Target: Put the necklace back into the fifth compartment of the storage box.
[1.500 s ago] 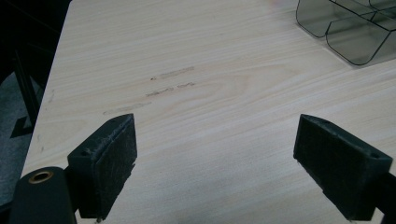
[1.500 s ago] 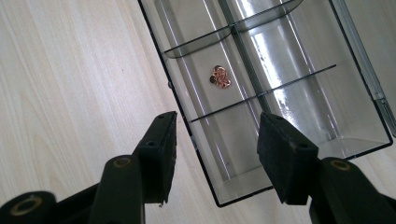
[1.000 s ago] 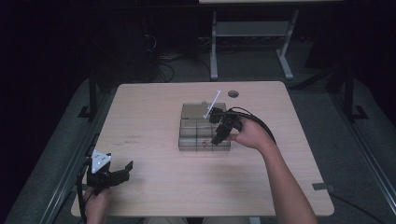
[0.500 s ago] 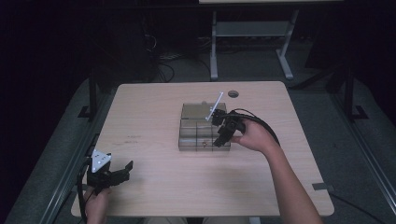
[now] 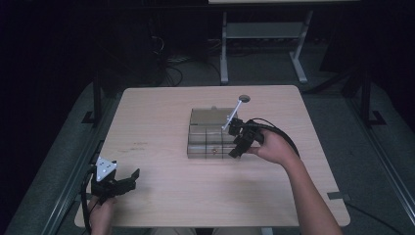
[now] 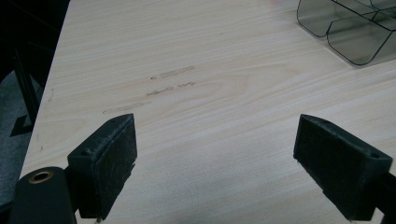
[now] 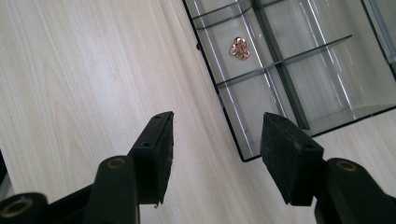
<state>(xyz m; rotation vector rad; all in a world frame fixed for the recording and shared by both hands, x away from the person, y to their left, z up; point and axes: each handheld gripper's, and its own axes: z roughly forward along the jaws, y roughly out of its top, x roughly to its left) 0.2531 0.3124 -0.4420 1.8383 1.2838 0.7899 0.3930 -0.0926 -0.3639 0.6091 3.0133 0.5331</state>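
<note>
My right gripper [image 5: 238, 142] hovers with jaws apart and empty over the near right corner of the clear divided tray [image 5: 208, 139] at mid-table. My left gripper [image 5: 120, 182], wide open and empty, sits near-left.

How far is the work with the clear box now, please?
Done: some small copper pieces already lie in one compartment of the clear box. In hand: the right gripper hovers over the box's near corner, jaws open with nothing between them. The left gripper is open over bare table. Left: probably gripping the box; the pictures do not show what for.
</note>
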